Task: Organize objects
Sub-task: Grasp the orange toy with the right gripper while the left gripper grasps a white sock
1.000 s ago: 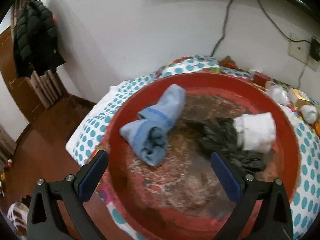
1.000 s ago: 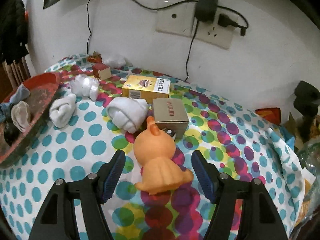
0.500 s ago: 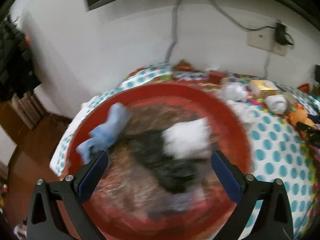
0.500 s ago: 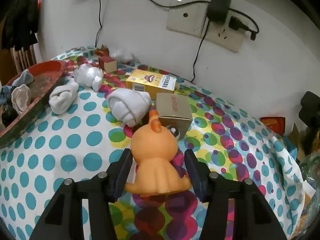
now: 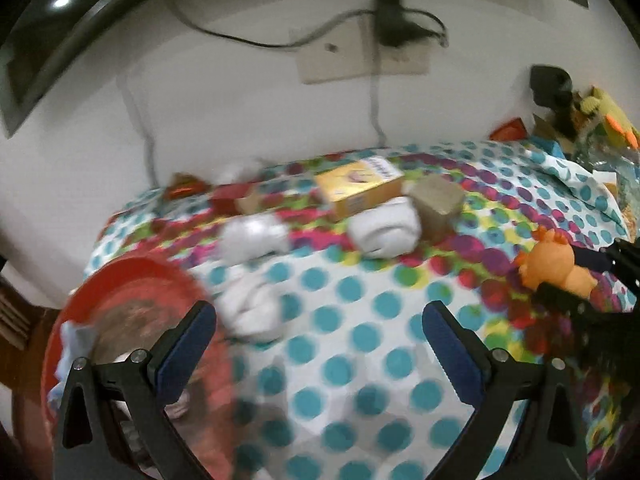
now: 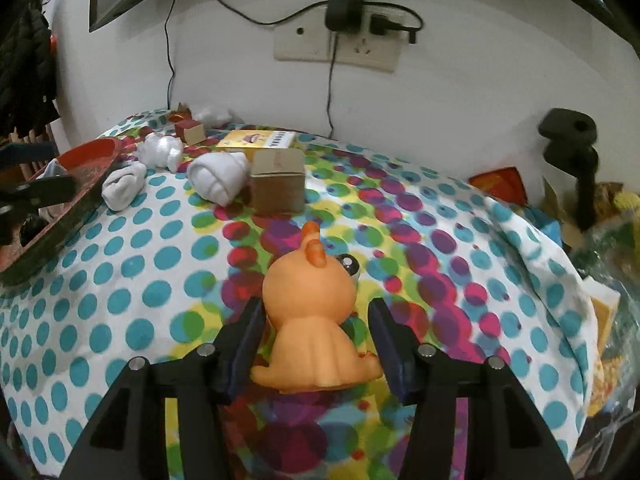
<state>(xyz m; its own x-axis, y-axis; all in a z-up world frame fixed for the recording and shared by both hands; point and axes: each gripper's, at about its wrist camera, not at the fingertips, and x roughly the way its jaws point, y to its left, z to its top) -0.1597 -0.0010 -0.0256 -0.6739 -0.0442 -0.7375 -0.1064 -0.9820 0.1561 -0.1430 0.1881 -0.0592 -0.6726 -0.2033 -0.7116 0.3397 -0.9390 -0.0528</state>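
Observation:
An orange toy duck [image 6: 304,288] sits between the blue pads of my right gripper [image 6: 316,308], which is shut on its base just above the spotted tablecloth. The left wrist view shows the same duck [image 5: 556,268] at the far right, with black fingers [image 5: 572,302] around it. My left gripper [image 5: 318,312] is open and empty over the cloth, just right of the red basin [image 5: 132,272]. A blue sock [image 5: 74,340] lies in the basin. Three white sock rolls [image 5: 252,312] [image 5: 254,236] [image 5: 386,230] lie on the cloth beyond the left gripper.
A yellow box [image 6: 260,140] and a brown box [image 6: 278,184] stand near the wall, with a small red box [image 6: 190,130] further left. Cables hang from a wall socket [image 6: 336,44]. Clutter and a black stand [image 6: 572,148] crowd the right edge.
My left gripper swung right, from over the red basin to over the cloth. My right gripper's jaws narrowed onto the duck, and the duck drew away from the brown box with them.

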